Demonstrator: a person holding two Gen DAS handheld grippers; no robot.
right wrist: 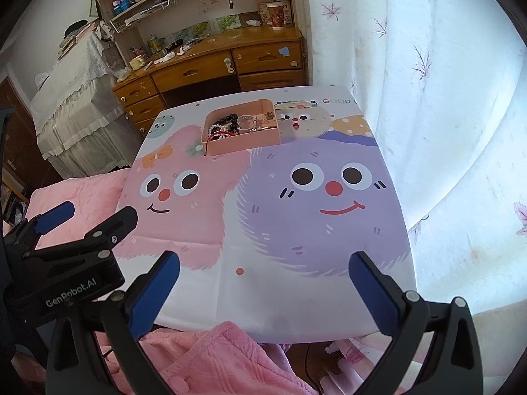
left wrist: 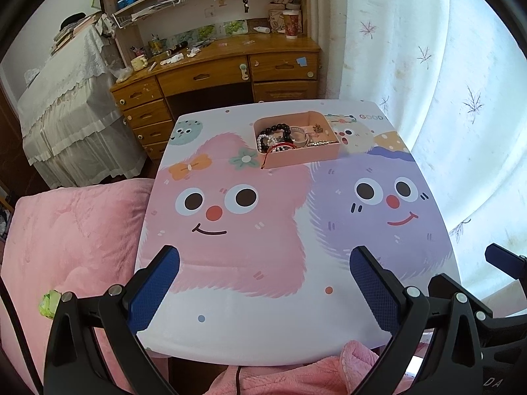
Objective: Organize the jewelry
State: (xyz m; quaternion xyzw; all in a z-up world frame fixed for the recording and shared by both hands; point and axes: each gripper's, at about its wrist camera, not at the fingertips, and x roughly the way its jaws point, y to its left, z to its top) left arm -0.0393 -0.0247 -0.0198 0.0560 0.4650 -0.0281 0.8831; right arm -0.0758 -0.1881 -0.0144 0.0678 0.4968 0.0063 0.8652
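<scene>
The cartoon-printed table (left wrist: 230, 312) fills centre frame, with a wooden desk (left wrist: 214, 69) upper left and a curtain (left wrist: 444, 98) at right. The pink jewelry tray (left wrist: 303, 159), long axis left-right, sits upper centre, well apart from both grippers. Left gripper (left wrist: 265, 283) and right gripper (right wrist: 265, 288): fingers spread wide, empty. Neither is clearly nearer.

we see the near and middle counter (left wrist: 263, 296) lying bare ahead of both spread claws, so a claw could pass straight forward, with only the pink tray (left wrist: 298, 156) of jewelry standing at the far edge and the curtain (right wrist: 444, 131) hanging close along the right side.
</scene>
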